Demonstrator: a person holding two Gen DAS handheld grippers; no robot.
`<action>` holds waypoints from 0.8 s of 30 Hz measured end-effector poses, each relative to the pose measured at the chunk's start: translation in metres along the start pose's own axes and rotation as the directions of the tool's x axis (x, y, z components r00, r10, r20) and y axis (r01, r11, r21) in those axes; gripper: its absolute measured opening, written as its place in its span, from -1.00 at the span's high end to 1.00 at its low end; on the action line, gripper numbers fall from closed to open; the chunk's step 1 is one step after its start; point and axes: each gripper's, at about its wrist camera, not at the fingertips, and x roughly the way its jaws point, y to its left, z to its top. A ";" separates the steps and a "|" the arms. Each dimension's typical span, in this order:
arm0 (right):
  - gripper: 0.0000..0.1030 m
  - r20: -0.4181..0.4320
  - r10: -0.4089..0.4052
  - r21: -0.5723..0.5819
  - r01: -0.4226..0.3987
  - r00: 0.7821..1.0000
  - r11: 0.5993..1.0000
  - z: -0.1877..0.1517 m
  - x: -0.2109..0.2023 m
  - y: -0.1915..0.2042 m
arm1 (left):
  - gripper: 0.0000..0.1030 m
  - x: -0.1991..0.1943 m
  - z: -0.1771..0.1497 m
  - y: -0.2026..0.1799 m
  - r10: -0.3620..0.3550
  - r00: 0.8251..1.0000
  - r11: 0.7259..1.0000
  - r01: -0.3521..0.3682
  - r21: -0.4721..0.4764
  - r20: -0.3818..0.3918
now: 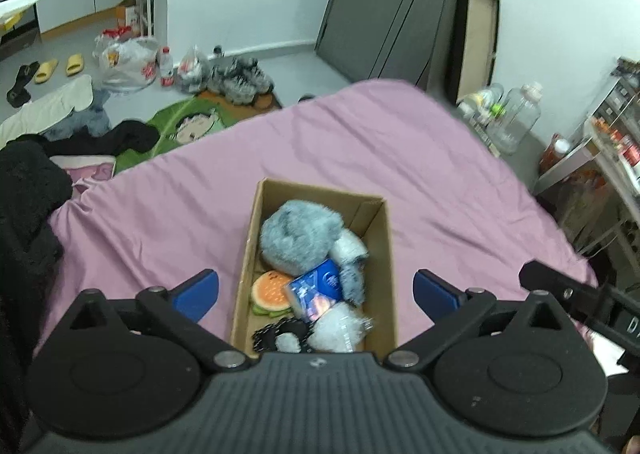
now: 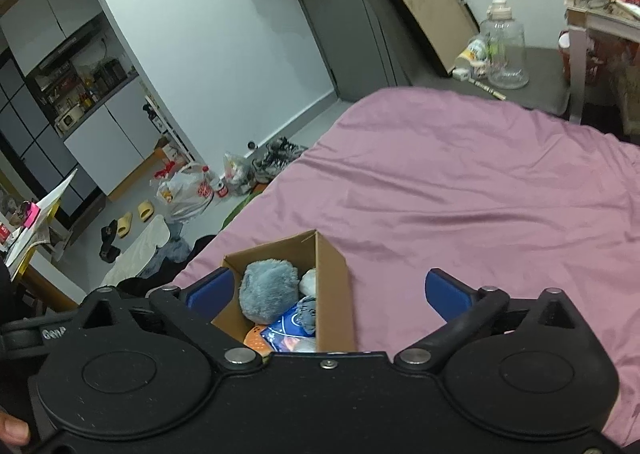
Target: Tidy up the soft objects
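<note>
You are over a bed covered by a wrinkled pink sheet (image 1: 360, 158), which fills most of both views. Around it runs a grey floor (image 1: 280, 70) with pale walls and a dark wardrobe (image 1: 380, 14) at the far side. On the floor beyond the bed lie a green cartoon rug (image 1: 180, 126), plastic bags (image 1: 128, 58), grey sneakers (image 1: 240, 80) and yellow slippers (image 1: 60, 66); a large clear water jug (image 1: 516, 114) stands near the bed's far right corner. A black fleece garment (image 1: 24, 214) is heaped at the bed's left edge.

An open cardboard box (image 1: 384, 254) sits on the sheet, straight ahead of your left gripper (image 1: 316, 290) and to the lower left of your right gripper (image 2: 330, 290). Inside it, a fluffy blue-grey plush (image 1: 296, 234) takes the far end; nearer you lie a blue packet (image 1: 316, 290), a burger-shaped toy (image 1: 270, 290), a white fuzzy item (image 1: 336, 328) and a black piece too blurred to identify.

Both grippers hang above the bed with their blue-padded jaws spread wide and nothing between them.
</note>
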 end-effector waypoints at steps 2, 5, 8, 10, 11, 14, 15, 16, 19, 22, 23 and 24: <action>-1.00 0.010 0.009 -0.002 -0.009 1.000 1.000 -0.001 -0.008 -0.005 | -0.99 -0.006 -0.004 -0.004 -0.008 1.000 1.000 0.008 0.005 0.017; -1.00 0.029 0.018 -0.009 -0.018 0.999 1.000 -0.004 -0.019 -0.011 | -0.99 -0.015 -0.011 -0.011 -0.004 0.999 1.000 0.003 0.019 0.041; -1.00 0.048 0.030 -0.019 -0.029 0.998 0.999 -0.009 -0.033 -0.015 | -0.99 -0.023 -0.019 -0.015 -0.011 0.998 0.999 0.009 0.035 0.063; -1.00 0.060 0.038 -0.027 -0.036 0.997 0.999 -0.012 -0.041 -0.017 | -0.99 -0.028 -0.026 -0.017 -0.017 0.998 0.999 0.014 0.041 0.067; -1.00 0.067 0.042 -0.029 -0.041 0.997 0.999 -0.016 -0.046 -0.018 | -0.99 -0.031 -0.028 -0.017 -0.027 0.997 0.999 0.024 0.038 0.068; -1.00 0.064 0.051 -0.043 -0.048 0.997 0.998 -0.019 -0.056 -0.019 | -0.99 -0.039 -0.035 -0.016 -0.045 0.998 0.998 0.043 0.035 0.052; -1.00 0.058 0.050 -0.048 -0.047 0.997 0.998 -0.020 -0.059 -0.019 | -0.99 -0.041 -0.037 -0.016 -0.046 0.998 0.998 0.044 0.039 0.050; -1.00 0.053 0.047 -0.052 -0.044 0.997 0.998 -0.022 -0.062 -0.018 | -0.99 -0.044 -0.039 -0.017 -0.044 0.997 0.998 0.041 0.045 0.056; -1.00 0.048 0.035 -0.066 -0.032 0.998 0.997 -0.028 -0.073 -0.016 | -0.99 -0.054 -0.045 -0.017 -0.028 0.997 0.997 0.023 0.069 0.068; -1.00 0.044 0.034 -0.078 -0.031 0.998 0.997 -0.033 -0.083 -0.016 | -0.99 -0.062 -0.052 -0.017 -0.033 0.997 0.997 0.028 0.075 0.064; -1.00 0.043 0.031 -0.080 -0.027 0.999 0.996 -0.035 -0.086 -0.016 | -0.99 -0.065 -0.054 -0.017 -0.033 0.997 0.996 0.027 0.082 0.066; -1.00 0.044 0.026 -0.081 -0.022 0.999 0.996 -0.037 -0.090 -0.016 | -0.99 -0.068 -0.055 -0.017 -0.031 0.997 0.996 0.025 0.090 0.067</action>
